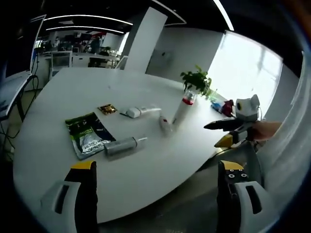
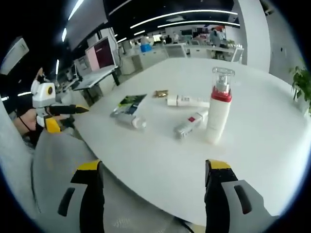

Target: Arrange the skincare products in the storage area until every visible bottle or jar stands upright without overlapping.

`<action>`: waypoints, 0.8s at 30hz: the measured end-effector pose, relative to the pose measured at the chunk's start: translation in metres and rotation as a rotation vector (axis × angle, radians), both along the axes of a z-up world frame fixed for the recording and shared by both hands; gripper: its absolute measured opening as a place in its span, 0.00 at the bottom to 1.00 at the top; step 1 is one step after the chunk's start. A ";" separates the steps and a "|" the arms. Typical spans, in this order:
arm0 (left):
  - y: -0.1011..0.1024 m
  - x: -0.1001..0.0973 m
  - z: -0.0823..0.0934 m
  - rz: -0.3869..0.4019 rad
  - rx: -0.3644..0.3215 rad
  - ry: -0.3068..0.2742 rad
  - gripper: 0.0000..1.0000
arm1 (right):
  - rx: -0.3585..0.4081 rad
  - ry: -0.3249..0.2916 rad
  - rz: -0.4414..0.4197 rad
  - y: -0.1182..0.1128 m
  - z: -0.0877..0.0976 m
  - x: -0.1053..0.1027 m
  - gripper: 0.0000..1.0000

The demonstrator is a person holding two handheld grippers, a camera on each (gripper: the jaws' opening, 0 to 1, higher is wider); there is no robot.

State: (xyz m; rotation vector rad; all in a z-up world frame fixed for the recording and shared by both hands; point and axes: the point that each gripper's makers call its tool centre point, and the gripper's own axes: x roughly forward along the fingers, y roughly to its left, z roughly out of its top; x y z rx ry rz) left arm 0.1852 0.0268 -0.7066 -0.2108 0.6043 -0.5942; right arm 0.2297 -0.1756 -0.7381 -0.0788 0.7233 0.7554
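Evidently with sorting barely begun, both the left claw [image 1: 155, 194] and right claw [image 2: 153, 194] hung released and empty off the table [image 2: 272, 145] edge, where only the pump bottle [image 2: 217, 109] stood upright while three tubes [image 2: 190, 123] lay flat nearby.

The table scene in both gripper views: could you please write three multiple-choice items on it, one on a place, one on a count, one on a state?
1. Where does the green packet lie?
A. on the floor
B. flat on the table
C. inside a box

2. How many containers stand upright?
A. one
B. three
C. none

3. How do the right gripper's jaws stand?
A. shut on a tube
B. shut on nothing
C. apart, holding nothing

Answers: 1 B, it rests flat on the white top beside the grey bottle. 2 A, the pump bottle alone stands; the grey bottle, white tube and small tube lie down. 3 C, a wide gap shows between the jaws.
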 end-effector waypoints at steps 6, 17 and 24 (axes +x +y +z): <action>0.004 0.001 0.001 0.011 -0.017 -0.005 0.95 | -0.034 -0.002 -0.005 0.012 -0.002 0.018 0.79; 0.000 -0.002 -0.002 -0.017 0.008 0.007 0.95 | -0.090 -0.004 -0.018 0.034 -0.019 0.045 0.78; -0.002 -0.002 -0.003 -0.027 0.017 0.014 0.94 | -0.141 -0.015 -0.080 0.036 -0.035 0.068 0.73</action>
